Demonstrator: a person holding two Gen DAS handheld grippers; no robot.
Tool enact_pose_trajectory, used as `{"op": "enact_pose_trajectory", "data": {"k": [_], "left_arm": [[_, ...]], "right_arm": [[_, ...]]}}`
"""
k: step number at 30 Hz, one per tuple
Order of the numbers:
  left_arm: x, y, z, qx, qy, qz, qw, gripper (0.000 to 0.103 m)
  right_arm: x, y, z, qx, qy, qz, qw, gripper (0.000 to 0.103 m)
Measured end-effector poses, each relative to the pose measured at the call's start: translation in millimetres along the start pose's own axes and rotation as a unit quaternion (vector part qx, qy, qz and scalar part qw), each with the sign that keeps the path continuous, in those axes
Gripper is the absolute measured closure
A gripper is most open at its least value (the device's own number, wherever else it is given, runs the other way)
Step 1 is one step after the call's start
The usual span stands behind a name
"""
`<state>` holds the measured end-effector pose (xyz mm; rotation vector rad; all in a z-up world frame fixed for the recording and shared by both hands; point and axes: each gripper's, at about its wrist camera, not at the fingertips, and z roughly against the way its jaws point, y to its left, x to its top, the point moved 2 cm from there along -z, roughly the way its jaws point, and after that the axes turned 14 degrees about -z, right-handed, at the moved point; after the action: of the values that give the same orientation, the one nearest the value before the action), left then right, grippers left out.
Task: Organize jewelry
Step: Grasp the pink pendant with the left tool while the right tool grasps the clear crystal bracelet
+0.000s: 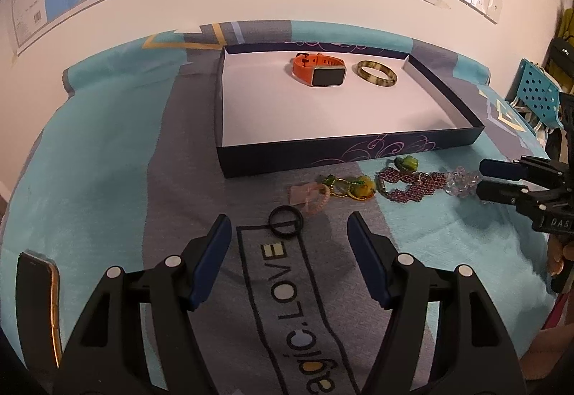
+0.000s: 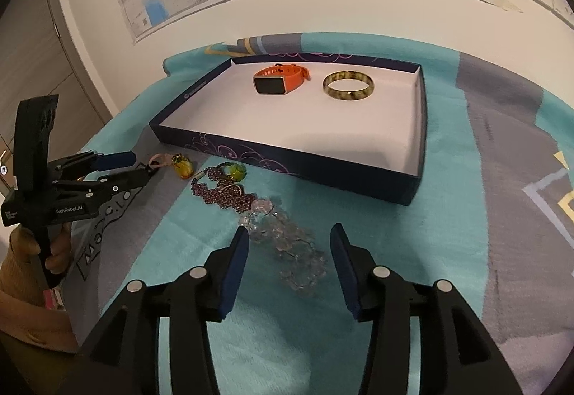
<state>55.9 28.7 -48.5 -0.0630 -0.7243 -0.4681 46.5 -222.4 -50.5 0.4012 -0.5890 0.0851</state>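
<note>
One phone [image 1: 39, 301] lies half cut off beside the left gripper [image 1: 288, 233].

The box [image 2: 324, 176] is dark navy outside with thin purple swirls and plain white inside; in it lie a watch [image 2: 278, 81] with an orange strap and a bangle [image 2: 348, 86] of mottled olive and yellow. The blanket [image 2: 462, 226] has turquoise and grey blocks. On it lie a dark red bead bracelet [image 2: 224, 194], a clear crystal one [image 2: 294, 251] and a black ring [image 1: 286, 221].
</note>
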Motion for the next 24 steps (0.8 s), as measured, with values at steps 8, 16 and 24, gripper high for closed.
{"op": "enact_pose_trajectory", "data": {"k": [8, 16, 24], "left_arm": [[15.6, -22.2, 1.6, -0.046, -0.022, -0.021, 0.9985, 0.047], [29.5, -36.2, -20.8, -0.076, -0.015, -0.029, 0.9966, 0.063], [31.9, -37.1, -34.1, -0.069, 0.000, -0.029, 0.9972, 0.084]], "right_arm": [[1.5, 1.2, -2.4, 0.004, -0.004, -0.003, 1.000, 0.057], [-0.2, -1.6, -4.8, 0.007, -0.001, -0.010, 1.000, 0.057], [0.2, -4.3, -4.6, 0.013, -0.001, -0.015, 1.000, 0.057]]}}
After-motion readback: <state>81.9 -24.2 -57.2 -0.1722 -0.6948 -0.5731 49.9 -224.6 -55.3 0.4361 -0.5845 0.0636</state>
